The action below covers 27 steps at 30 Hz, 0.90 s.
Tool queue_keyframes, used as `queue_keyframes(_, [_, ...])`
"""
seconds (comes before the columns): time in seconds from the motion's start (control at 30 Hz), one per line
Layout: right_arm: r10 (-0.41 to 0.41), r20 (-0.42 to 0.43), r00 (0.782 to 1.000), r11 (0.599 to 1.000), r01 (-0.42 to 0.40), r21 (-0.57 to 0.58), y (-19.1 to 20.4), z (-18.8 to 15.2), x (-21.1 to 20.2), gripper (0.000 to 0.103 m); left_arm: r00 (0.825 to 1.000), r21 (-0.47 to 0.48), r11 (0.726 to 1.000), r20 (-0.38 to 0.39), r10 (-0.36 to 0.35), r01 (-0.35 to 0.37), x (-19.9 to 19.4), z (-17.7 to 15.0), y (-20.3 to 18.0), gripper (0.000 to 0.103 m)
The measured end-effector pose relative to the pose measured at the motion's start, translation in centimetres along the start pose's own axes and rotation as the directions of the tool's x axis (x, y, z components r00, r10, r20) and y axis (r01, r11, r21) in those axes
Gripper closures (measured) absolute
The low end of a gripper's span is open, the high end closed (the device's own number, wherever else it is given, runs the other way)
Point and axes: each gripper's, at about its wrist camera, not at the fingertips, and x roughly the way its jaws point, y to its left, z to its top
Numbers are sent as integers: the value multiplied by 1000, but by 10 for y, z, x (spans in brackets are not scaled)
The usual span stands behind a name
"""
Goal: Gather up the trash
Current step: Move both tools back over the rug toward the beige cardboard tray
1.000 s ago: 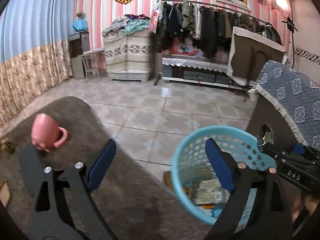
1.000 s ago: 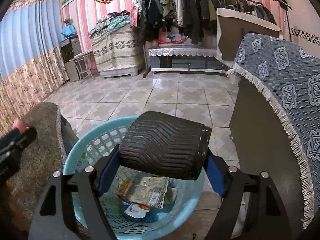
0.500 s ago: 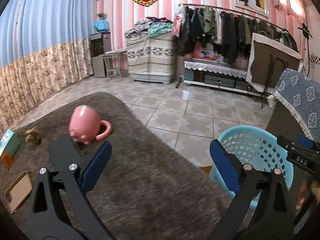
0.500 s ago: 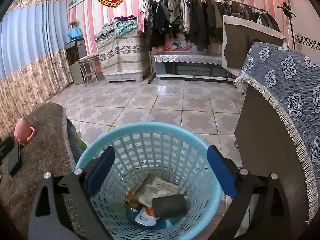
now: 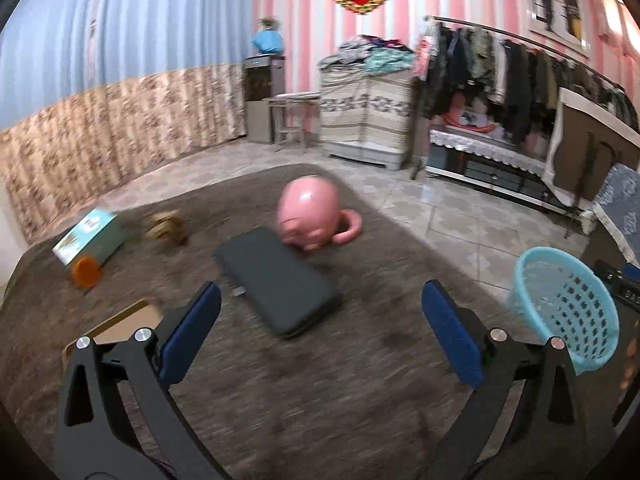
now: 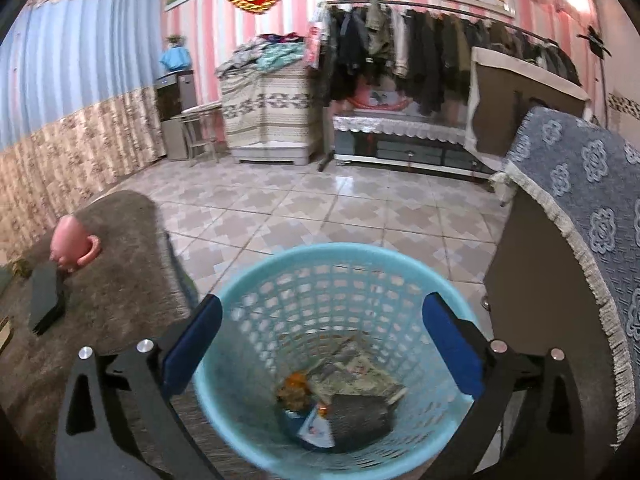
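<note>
My right gripper [image 6: 322, 344] is open and empty above the light blue basket [image 6: 256, 280]. At the basket's bottom lie a black ribbed object [image 6: 360, 416], crumpled paper wrappers [image 6: 360, 368] and other scraps. My left gripper [image 5: 320, 336] is open and empty over the brown-carpeted table [image 5: 320, 400]. In the left wrist view the table carries a teal box with an orange cap [image 5: 90, 240], a brown crumpled lump [image 5: 164, 226], a black flat case [image 5: 276, 280], an upturned pink mug [image 5: 312, 212] and a tan card [image 5: 120, 324]. The basket [image 5: 568, 304] stands to the right of the table.
A cabinet with a blue patterned cloth [image 6: 580, 184] stands right of the basket. Tiled floor [image 6: 320, 208] lies beyond. A clothes rack [image 6: 420, 52] and a covered chest [image 6: 268, 120] line the far wall. The pink mug [image 6: 72, 244] and black case [image 6: 46, 296] also show in the right wrist view.
My right gripper opened and the black ribbed object dropped into the basket. My left gripper swung left from the basket to over the table.
</note>
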Motion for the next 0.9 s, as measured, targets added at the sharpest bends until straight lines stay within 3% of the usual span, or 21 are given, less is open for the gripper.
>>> queue_keyframes(0.3, [92,15,996,991,-90,-100,52,-12,-16,5,985,-45,984,-37,170,-171,-4,-19,95,6])
queue_keyframes(0.5, [116,-41,992,991,-119,-67,64,-18,-6,5,950,-112,945,-81,300,-308,2,-21,172,6])
queue_keyframes(0.73, [138,-45,989,988,-141,-59,79,-21,5,5,917,-194,898,-141,372,-394,28,-12,233,6])
queue_keyframes(0.9, [173,-49,984,983,-175,-55,87,-19,6,4,906,-259,873,-206,369,-414,58,-8,258,16])
